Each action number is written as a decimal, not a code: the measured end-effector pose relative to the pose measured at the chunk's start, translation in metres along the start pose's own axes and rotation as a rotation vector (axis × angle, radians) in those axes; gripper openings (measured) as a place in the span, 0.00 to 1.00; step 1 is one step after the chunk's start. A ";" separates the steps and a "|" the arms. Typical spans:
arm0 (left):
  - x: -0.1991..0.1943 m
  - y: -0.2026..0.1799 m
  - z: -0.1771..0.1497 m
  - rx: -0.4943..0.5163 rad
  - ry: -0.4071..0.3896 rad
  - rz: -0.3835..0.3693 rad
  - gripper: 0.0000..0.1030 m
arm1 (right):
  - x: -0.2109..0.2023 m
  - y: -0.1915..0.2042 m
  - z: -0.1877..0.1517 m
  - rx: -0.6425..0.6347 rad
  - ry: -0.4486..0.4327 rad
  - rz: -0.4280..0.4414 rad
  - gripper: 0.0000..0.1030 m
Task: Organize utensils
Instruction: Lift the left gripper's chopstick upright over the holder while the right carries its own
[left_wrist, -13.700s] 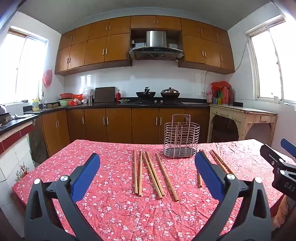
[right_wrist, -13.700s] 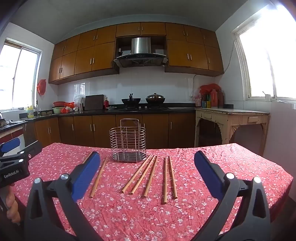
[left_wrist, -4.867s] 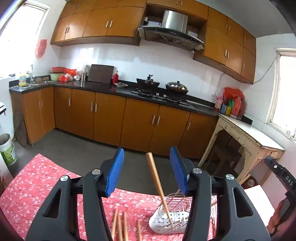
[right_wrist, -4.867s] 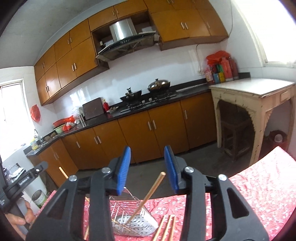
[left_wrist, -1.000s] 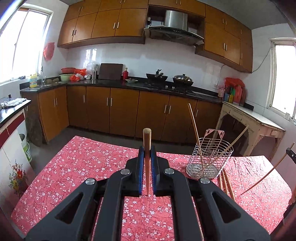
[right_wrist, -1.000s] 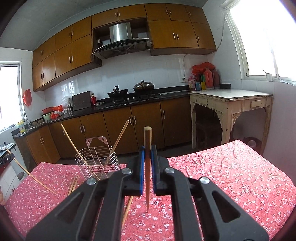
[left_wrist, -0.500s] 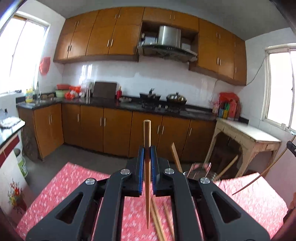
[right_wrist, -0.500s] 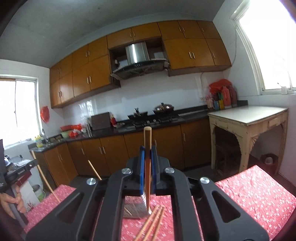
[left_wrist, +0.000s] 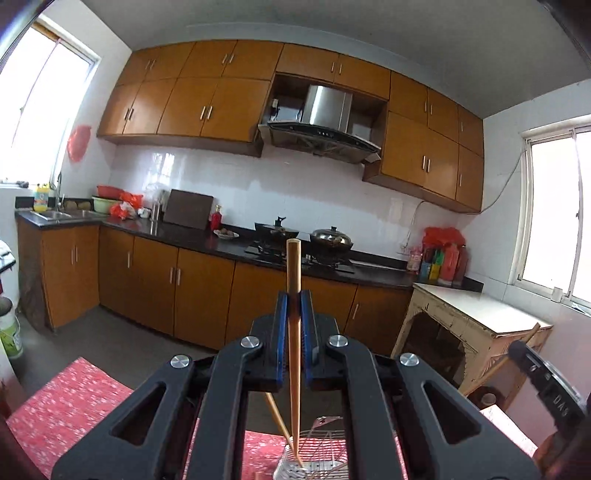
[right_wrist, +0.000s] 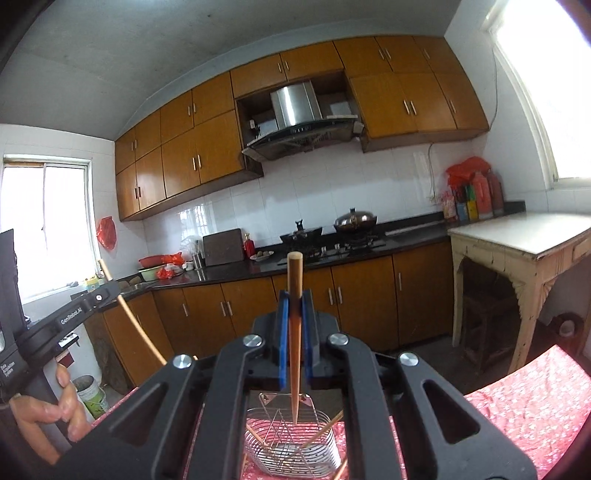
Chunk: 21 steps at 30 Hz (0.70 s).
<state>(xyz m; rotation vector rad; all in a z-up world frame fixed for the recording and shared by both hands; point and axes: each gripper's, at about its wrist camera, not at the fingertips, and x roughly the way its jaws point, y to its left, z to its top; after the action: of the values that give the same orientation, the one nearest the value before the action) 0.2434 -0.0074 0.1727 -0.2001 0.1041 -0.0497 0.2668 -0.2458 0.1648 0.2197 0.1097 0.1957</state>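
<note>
left gripper (left_wrist: 294, 301): clamped on chopstick (left_wrist: 294, 332) | right gripper (right_wrist: 294, 301): clamped on second chopstick (right_wrist: 294, 332)

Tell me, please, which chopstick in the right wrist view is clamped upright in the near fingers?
The centre chopstick, pinched between the blue fingers above the basket; others lean inside it.

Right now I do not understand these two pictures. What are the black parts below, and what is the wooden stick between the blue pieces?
No robot here: a person holds a hand tool with a claw in each hand, each carrying a camera looking along its fingers. One picture is from the left claw, one from the right claw. Each claw is shut on a wooden chopstick, tip pointing down above the wire basket, which stands on the table with its red flowered cloth and already holds chopsticks. A hand shows at the right picture's left edge.
</note>
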 end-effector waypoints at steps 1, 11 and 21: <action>0.003 0.000 -0.002 -0.002 0.005 -0.002 0.07 | 0.006 -0.003 -0.003 0.011 0.011 0.004 0.08; 0.038 0.007 -0.036 -0.038 0.098 0.001 0.07 | 0.043 -0.021 -0.027 0.077 0.112 0.041 0.08; 0.055 0.009 -0.055 -0.044 0.179 0.004 0.07 | 0.065 -0.030 -0.050 0.139 0.210 0.051 0.08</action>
<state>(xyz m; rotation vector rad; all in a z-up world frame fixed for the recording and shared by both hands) 0.2929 -0.0131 0.1120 -0.2397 0.2838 -0.0612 0.3294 -0.2508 0.1035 0.3404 0.3267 0.2623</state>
